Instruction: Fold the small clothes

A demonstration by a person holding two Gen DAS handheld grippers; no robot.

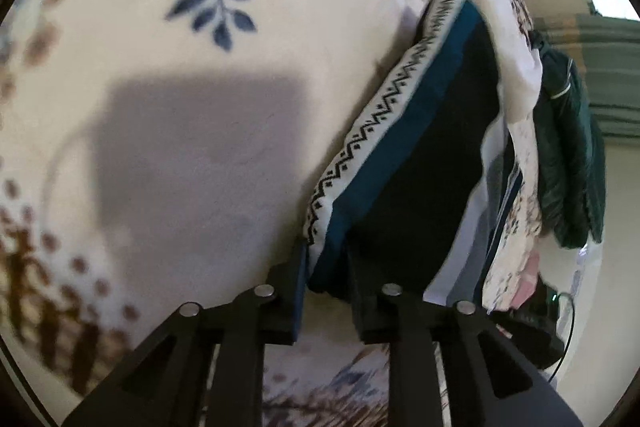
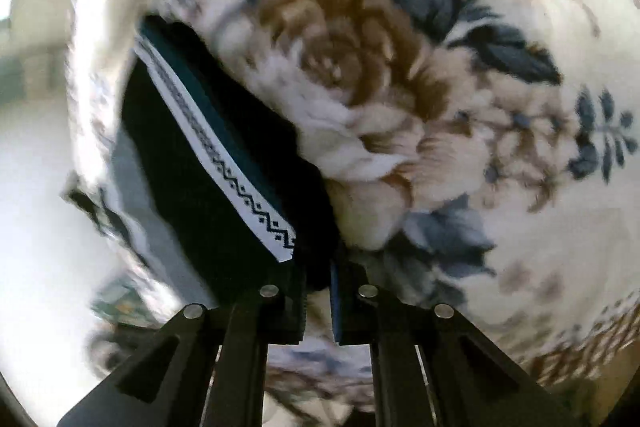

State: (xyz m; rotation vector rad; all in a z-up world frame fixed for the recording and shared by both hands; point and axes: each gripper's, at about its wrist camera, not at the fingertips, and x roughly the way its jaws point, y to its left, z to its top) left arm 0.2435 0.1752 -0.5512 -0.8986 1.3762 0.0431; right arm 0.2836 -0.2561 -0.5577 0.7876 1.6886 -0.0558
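The small garment (image 1: 420, 155) is dark, with a teal band and a white band printed with a black zigzag. It stretches from the lower middle up to the right in the left wrist view. My left gripper (image 1: 326, 279) is shut on its near edge, and cloth fills the gap between the pads. In the right wrist view the same garment (image 2: 192, 187) runs from the fingers up to the left. My right gripper (image 2: 318, 279) is shut on a dark fold of it beside the end of the zigzag band. The garment lies partly over the floral blanket's edge.
A cream blanket (image 1: 200, 107) with blue and brown flowers covers the surface beneath, also filling the right wrist view (image 2: 440, 107). A dark green jacket (image 1: 568, 155) hangs past its right edge, with a black device and cable (image 1: 540, 303) below. Pale floor (image 2: 32, 187) lies left.
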